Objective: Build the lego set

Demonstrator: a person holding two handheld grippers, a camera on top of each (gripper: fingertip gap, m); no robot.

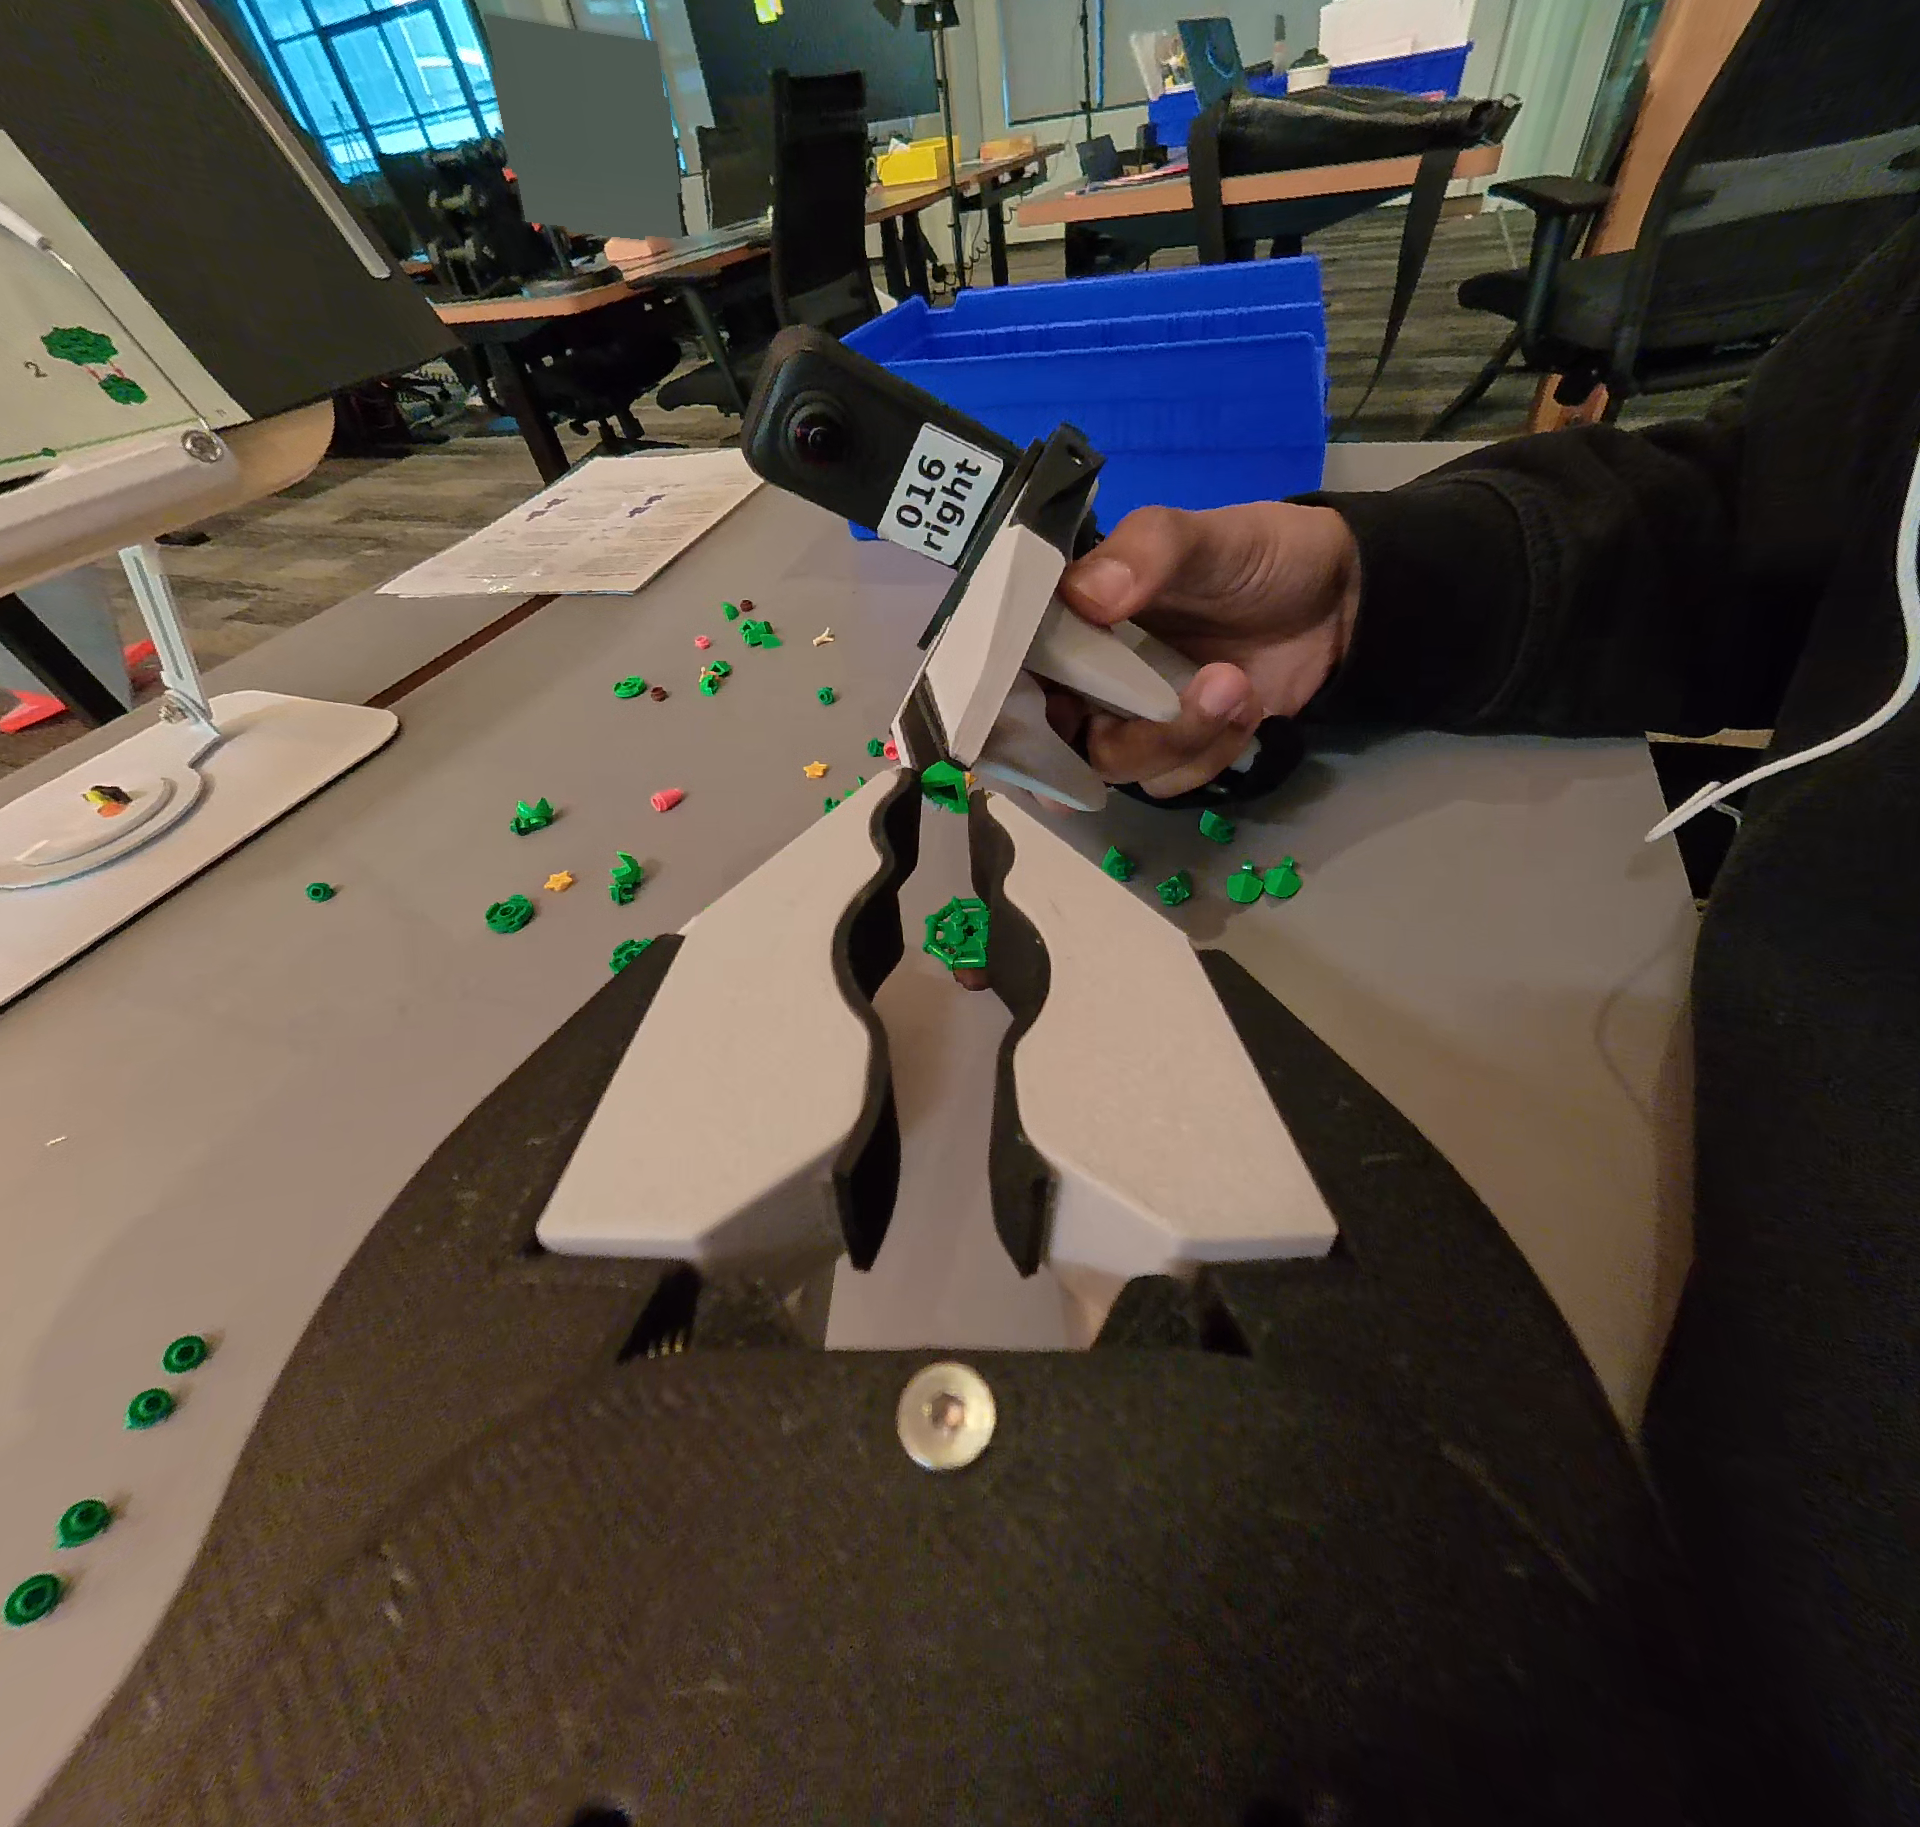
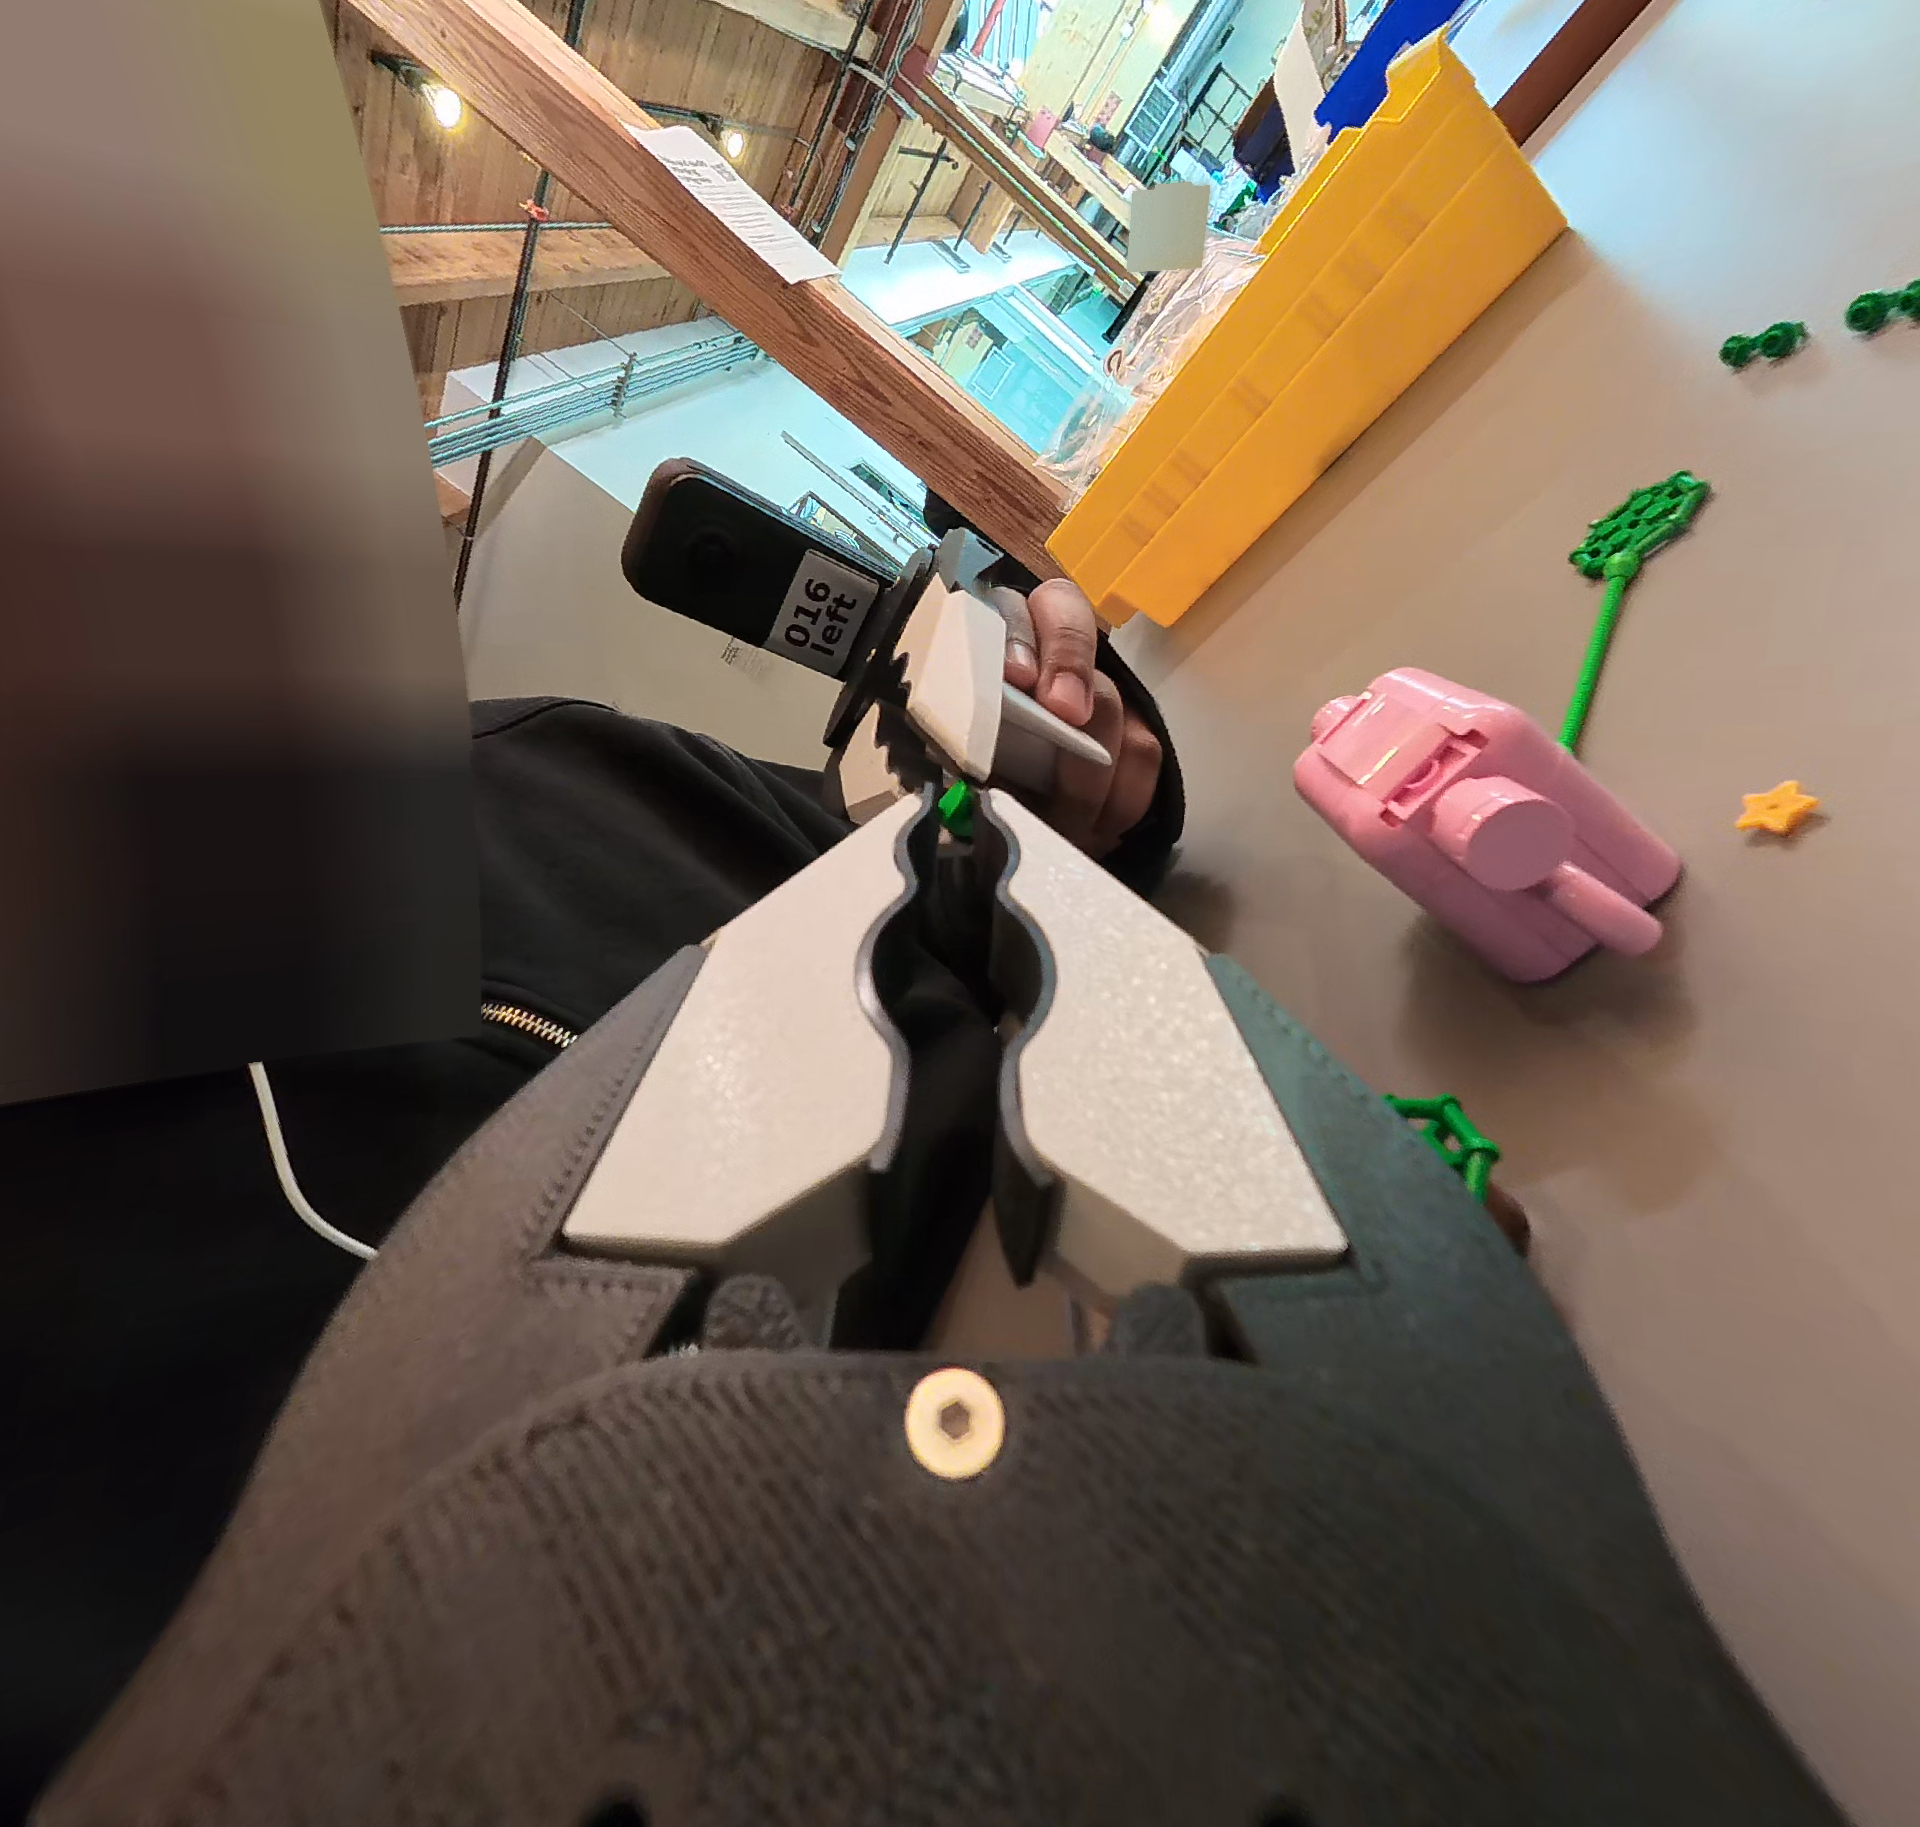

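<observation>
My left gripper [image 1: 940, 792] and my right gripper [image 2: 956, 803] meet tip to tip above the grey table [image 1: 416, 946]. A small green lego piece [image 1: 945, 783] sits pinched between the left fingertips. In the right wrist view the green piece [image 2: 954, 807] also sits between the right fingertips. I cannot tell whether it is one piece or two joined. The right gripper [image 1: 914, 751] comes down from the upper right, held by a hand [image 1: 1195, 634]. A round green leafy piece [image 1: 956, 930] lies on the table under the left fingers.
Loose green pieces [image 1: 530, 816], yellow stars [image 1: 559, 881] and a pink cone [image 1: 667, 798] lie scattered. A blue bin [image 1: 1091, 375], a paper sheet [image 1: 592, 530] and an instruction stand [image 1: 187, 738] are beyond. A yellow bin [image 2: 1309, 343], pink block [image 2: 1486, 821] and green lattice stem [image 2: 1621, 572] are nearby. Left and right tips are no more than a few centimetres apart.
</observation>
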